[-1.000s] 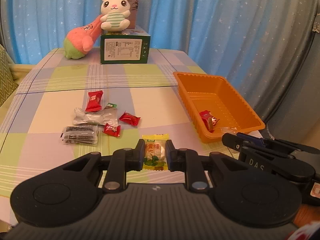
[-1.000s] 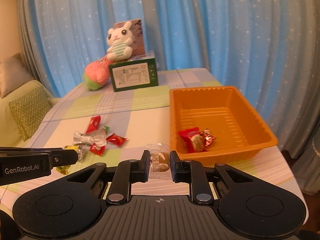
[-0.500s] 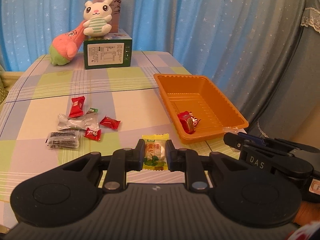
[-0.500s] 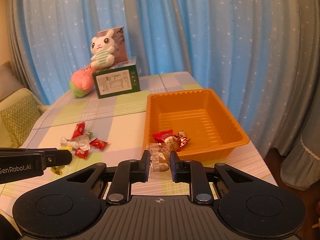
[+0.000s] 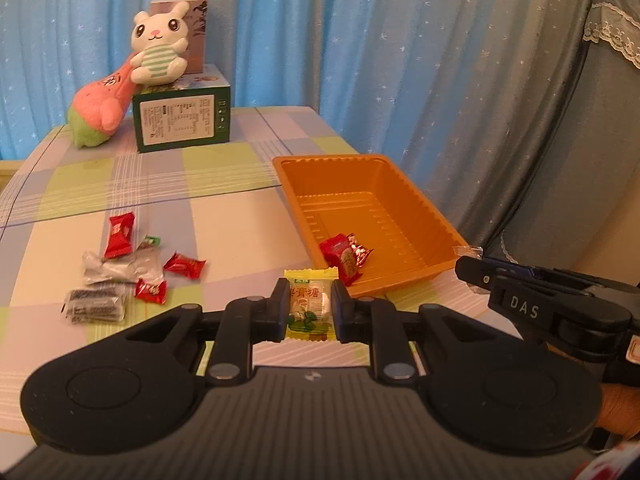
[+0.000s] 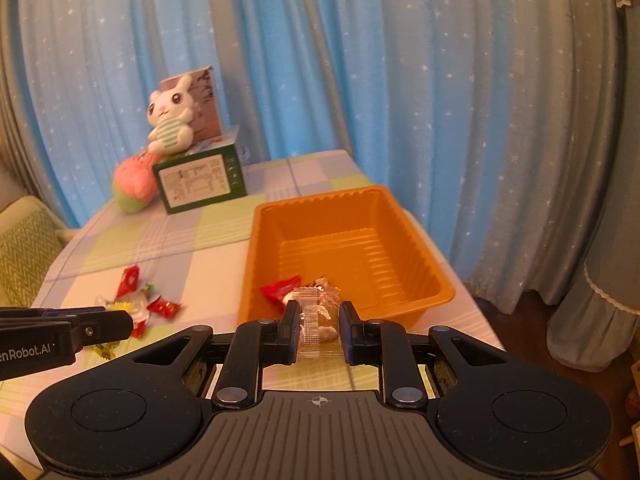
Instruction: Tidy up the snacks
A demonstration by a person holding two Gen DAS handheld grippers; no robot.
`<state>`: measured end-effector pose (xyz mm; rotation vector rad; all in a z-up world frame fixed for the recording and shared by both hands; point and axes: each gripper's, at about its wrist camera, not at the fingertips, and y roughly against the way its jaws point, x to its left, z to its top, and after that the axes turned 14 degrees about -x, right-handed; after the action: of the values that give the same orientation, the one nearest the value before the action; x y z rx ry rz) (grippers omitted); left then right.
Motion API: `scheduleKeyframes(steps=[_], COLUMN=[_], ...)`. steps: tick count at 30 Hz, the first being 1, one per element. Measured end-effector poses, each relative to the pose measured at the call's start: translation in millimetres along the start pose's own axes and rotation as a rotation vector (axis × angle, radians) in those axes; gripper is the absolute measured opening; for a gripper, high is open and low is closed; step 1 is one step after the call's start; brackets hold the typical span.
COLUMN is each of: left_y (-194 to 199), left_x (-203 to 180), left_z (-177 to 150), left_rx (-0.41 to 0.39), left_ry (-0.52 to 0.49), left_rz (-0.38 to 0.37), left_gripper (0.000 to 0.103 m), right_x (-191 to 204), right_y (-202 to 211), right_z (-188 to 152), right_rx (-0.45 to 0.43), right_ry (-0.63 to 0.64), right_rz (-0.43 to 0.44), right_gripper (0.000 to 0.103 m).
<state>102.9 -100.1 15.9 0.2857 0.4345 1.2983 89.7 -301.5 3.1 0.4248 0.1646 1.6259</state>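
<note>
- Right now both candies risk landing short of the orange tray (image 6: 420, 264) if let go early; light wrappers could snag on the near rim or flutter onto the table (image 5: 224, 216).
- Also a chance of the two tools bumping, working close side by side.
- Left hand-held gripper (image 5: 309, 309): narrow, clamped on yellow-green candy (image 5: 309, 305), held short of the tray's near corner.
- Right hand-held gripper (image 6: 319, 325): narrow, clamped on clear-wrapped candy (image 6: 318, 320) just before the near rim.
- Two red sweets (image 5: 345, 257) already in tray; loose snacks (image 5: 120, 272) left on table.
</note>
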Motion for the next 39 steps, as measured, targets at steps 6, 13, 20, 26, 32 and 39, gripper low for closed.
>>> scheduleKeyframes(steps=[6,13,20,26,32,39], left_y=[-20,-54,-89,-120,-146,-162], left_x=[-14,-29,-37,-38,-39,-35], left_z=[12,15,16,16,16,11], left_rx=[-0.003,0.025,0.056,0.077,0.094,0.111], left_ry=[-0.017,-0.027,-0.032,-0.028,-0.01,0.007], left_rz=[-0.037,-0.081,-0.122,-0.138,-0.15,-0.155], left_gripper=[0.019,0.019,0.019,0.019,0.019,0.027], right_x=[-25,-46,-60,-66,-71,-75], right_y=[-8,-28,-56,-80,-101,-115], right_z=[18,26,28,29,27,21], right_rx=[0.014,0.035,0.06,0.072,0.085,0.106], right_ry=[-0.022,-0.023,-0.025,-0.023,-0.026,-0.031], right_rz=[-0.008,-0.015,-0.004,-0.002,-0.01,-0.013], right_gripper=[0.021,0.021,0.021,0.021,0.021,0.021])
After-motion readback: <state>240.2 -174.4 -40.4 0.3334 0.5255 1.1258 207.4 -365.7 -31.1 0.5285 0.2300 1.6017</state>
